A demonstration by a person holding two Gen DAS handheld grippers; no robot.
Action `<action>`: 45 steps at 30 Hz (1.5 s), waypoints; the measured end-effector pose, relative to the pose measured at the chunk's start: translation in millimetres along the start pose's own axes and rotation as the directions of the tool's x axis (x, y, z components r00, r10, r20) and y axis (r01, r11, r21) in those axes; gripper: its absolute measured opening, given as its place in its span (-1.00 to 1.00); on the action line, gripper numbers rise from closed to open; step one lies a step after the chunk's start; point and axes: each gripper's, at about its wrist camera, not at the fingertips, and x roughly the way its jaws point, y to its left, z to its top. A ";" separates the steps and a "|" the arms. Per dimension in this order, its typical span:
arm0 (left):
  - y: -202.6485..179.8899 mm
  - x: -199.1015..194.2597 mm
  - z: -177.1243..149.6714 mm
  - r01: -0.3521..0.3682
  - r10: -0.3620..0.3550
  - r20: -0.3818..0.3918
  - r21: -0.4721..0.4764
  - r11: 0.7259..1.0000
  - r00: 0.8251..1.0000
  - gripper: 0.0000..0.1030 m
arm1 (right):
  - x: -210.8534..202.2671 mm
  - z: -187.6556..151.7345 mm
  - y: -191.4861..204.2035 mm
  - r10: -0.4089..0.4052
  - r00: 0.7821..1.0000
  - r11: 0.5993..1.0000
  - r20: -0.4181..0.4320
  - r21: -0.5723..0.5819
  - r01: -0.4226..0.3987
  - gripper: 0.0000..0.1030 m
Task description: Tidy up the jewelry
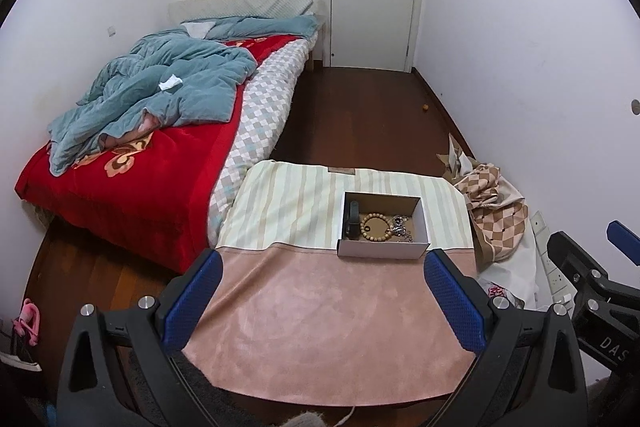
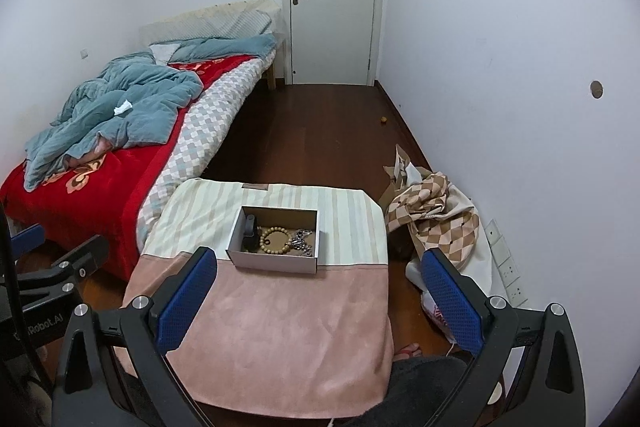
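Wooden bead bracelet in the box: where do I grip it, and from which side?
Come straight down from above: the box walls block side approaches. The bead bracelet lies flat as an open ring, so pinch its near arc, one finger inside the loop, clear of the silver jewelry on its right.

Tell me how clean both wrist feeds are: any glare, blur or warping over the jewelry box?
Left wrist view: sharp, evenly lit, no glare; the box casts a soft shadow on its inside left, dimming the dark item there, while the bead bracelet reads clearly. Right wrist view: similar, the left claw at the edge; fisheye bends the walls, and black corners vignette both feeds. The silver jewelry is too small to resolve.
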 end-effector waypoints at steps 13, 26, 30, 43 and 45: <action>-8.9 48.6 23.3 -0.034 0.035 -0.040 0.006 0.999 0.999 1.00 | 57.9 20.6 -3.0 -0.048 0.998 0.999 -0.051 0.014 0.049 1.00; -14.3 94.4 31.3 -0.023 0.023 -0.144 0.005 1.000 0.989 1.00 | 110.4 29.1 -1.3 -0.067 0.990 0.998 -0.124 0.000 0.067 1.00; -15.3 100.4 31.9 -0.019 0.020 -0.164 0.007 1.000 0.986 1.00 | 119.2 30.6 -4.1 -0.066 0.988 0.998 -0.141 0.003 0.067 1.00; -19.5 96.4 37.8 -0.016 0.019 -0.155 0.021 1.000 0.988 1.00 | 120.3 33.7 -4.8 -0.055 0.987 0.998 -0.150 0.002 0.056 1.00; -20.2 95.7 38.2 -0.016 0.019 -0.154 0.022 1.000 0.988 1.00 | 120.2 33.7 -4.6 -0.059 0.987 0.998 -0.149 0.003 0.060 1.00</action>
